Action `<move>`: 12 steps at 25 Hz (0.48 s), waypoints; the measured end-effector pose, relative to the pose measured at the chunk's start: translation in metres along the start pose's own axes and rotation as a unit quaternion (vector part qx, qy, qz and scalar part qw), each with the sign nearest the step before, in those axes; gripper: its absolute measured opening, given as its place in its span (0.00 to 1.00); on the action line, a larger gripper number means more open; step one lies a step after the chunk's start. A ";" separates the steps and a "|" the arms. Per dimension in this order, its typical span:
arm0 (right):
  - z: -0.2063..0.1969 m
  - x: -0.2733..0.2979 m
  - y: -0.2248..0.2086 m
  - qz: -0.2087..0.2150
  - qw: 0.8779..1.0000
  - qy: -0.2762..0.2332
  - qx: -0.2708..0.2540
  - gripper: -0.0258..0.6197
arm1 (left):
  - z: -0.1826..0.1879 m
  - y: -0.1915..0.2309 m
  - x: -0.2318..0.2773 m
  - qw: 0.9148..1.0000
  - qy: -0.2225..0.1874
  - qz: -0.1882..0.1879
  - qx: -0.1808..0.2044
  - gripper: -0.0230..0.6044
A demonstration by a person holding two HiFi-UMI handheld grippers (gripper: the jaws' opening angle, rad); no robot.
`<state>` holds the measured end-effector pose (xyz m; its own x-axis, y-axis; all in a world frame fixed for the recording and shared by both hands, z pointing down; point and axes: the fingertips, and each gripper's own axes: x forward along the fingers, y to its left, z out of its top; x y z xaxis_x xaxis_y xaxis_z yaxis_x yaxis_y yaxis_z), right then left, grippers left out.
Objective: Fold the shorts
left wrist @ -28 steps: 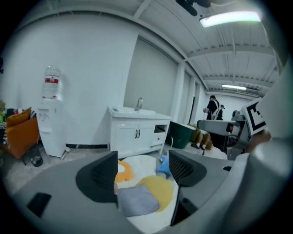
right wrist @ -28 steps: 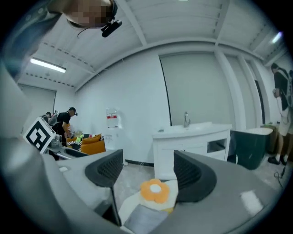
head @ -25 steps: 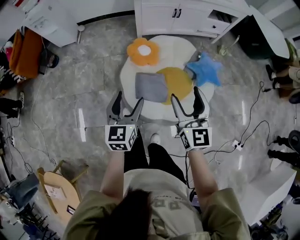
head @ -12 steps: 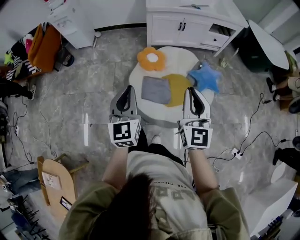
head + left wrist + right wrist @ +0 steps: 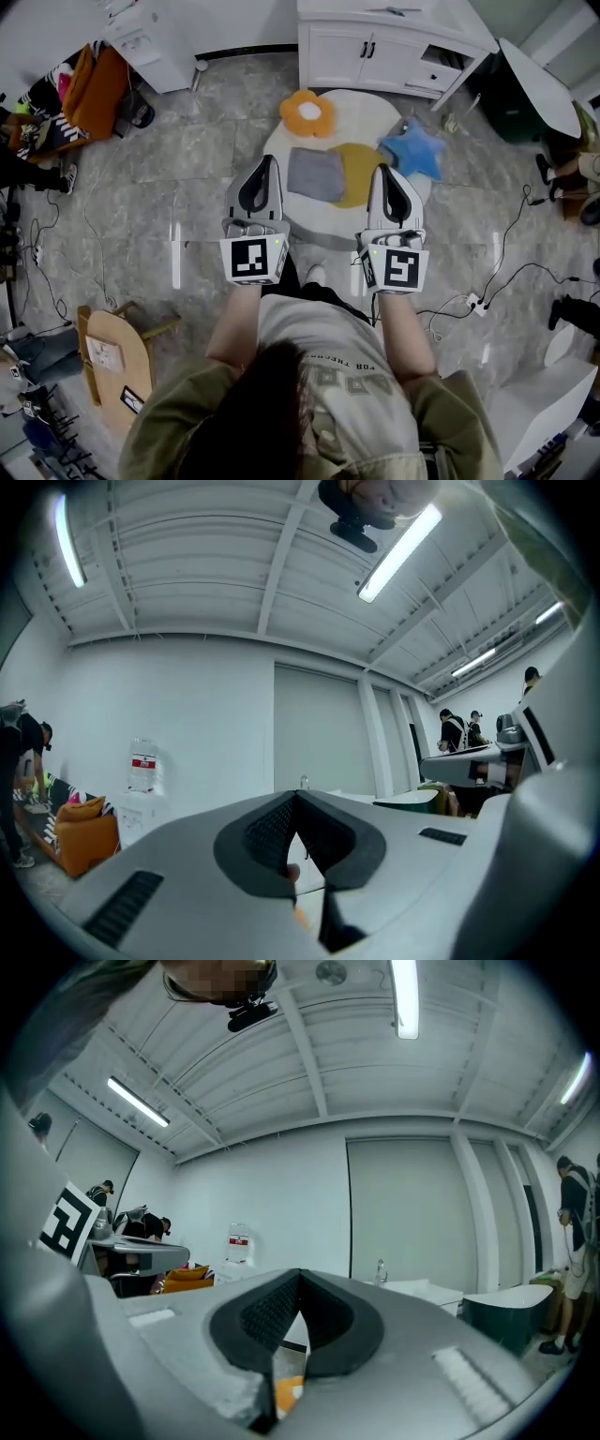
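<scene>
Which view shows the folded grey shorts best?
Head view: the folded grey fabric shorts lie in full sight on the round white surface. The left and right gripper views look level at walls and ceiling past their own shut jaws; no shorts show there.

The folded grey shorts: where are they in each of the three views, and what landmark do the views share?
Head view: the folded grey shorts lie on the round white table, upper centre.
Left gripper view: not in it.
Right gripper view: not in it.
Shared landmark: the orange bag, upper left in the head view, lower left in both gripper views.
</scene>
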<state>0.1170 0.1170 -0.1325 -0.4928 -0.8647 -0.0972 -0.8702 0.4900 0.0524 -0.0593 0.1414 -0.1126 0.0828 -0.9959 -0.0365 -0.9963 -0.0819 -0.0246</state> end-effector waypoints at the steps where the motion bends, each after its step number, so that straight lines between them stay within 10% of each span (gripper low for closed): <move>1: 0.000 -0.002 0.000 -0.003 1.000 -0.001 -0.001 0.04 | 0.003 -0.002 0.000 1.000 -0.005 -0.002 0.000 0.05; 12: 0.020 -0.011 0.007 -0.022 0.999 -0.020 -0.021 0.04 | 0.014 -0.015 -0.010 0.999 -0.019 -0.028 0.013 0.05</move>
<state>0.1163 0.1325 -0.1505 -0.4546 -0.8796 -0.1404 -0.8906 0.4461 0.0887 -0.0449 0.1531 -0.1254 0.1396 -0.9875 -0.0726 -0.9893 -0.1359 -0.0528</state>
